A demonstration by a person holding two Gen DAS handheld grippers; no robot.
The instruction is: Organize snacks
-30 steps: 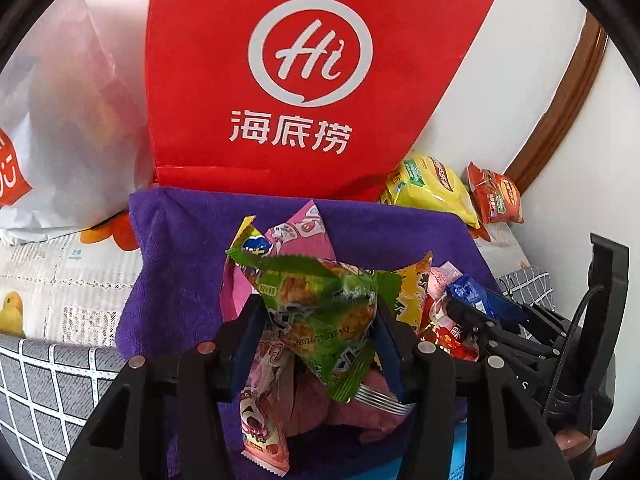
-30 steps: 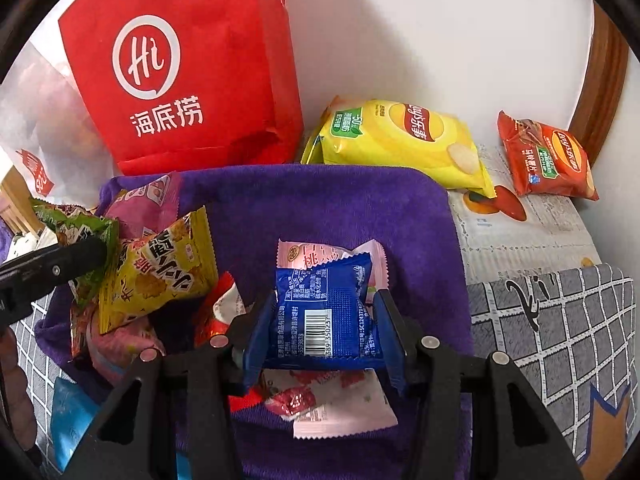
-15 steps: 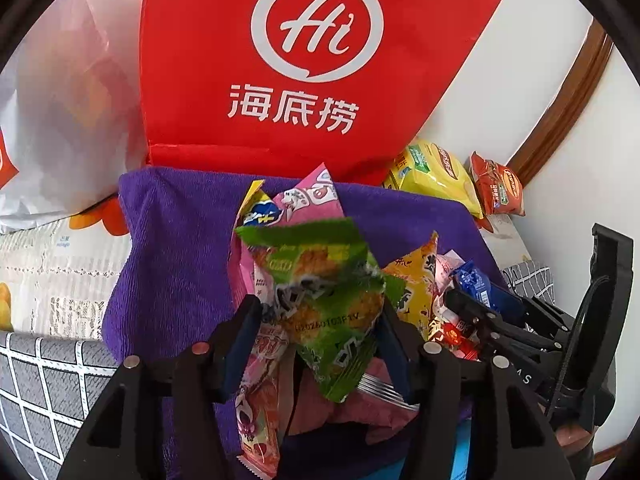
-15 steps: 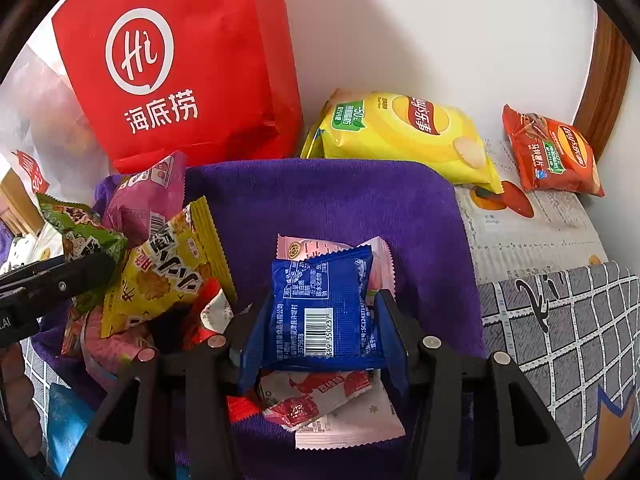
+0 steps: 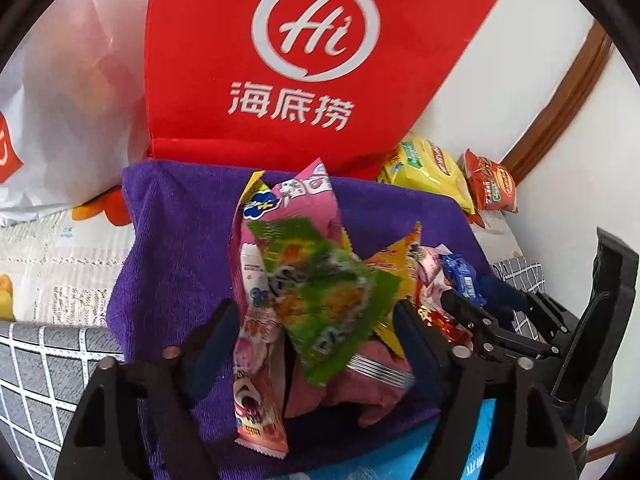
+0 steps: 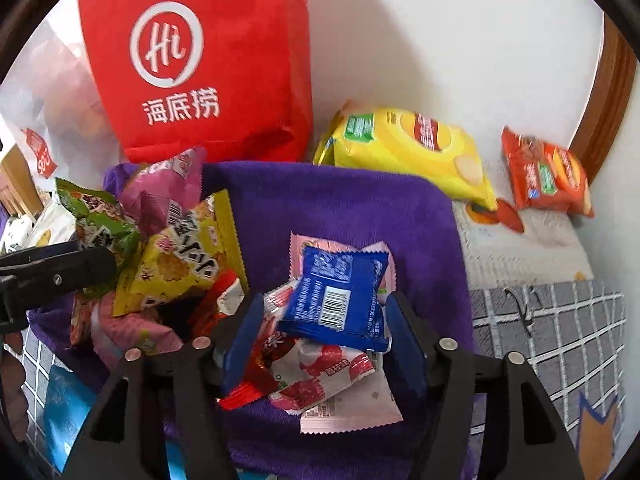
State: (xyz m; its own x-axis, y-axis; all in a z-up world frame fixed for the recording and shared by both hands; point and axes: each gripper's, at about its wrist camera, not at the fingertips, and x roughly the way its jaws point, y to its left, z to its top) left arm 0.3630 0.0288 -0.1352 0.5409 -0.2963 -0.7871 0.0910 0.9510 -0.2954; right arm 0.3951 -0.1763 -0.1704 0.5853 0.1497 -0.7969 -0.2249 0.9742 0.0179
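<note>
A pile of small snack packets lies on a purple towel (image 5: 176,240) (image 6: 352,204). My left gripper (image 5: 316,320) is open; a green packet (image 5: 324,296) lies loose and tilted between its fingers, over pink packets (image 5: 256,344). My right gripper (image 6: 320,320) is open too; a blue packet (image 6: 340,296) sits tilted between its fingers, on pink and red packets (image 6: 320,384). A yellow packet (image 6: 180,256) lies left of it. The left gripper's finger (image 6: 60,272) shows at the left of the right wrist view.
A red bag (image 5: 304,60) (image 6: 208,60) stands behind the towel against the wall. A white plastic bag (image 5: 60,100) is at the left. A yellow chip bag (image 6: 412,148) and an orange snack bag (image 6: 548,176) lie at the back right. A light blue packet (image 6: 68,412) lies in front.
Both grippers have opened. The green packet has slipped down and tilted between the left fingers. The blue packet has tilted and dropped onto the pile between the right fingers.
</note>
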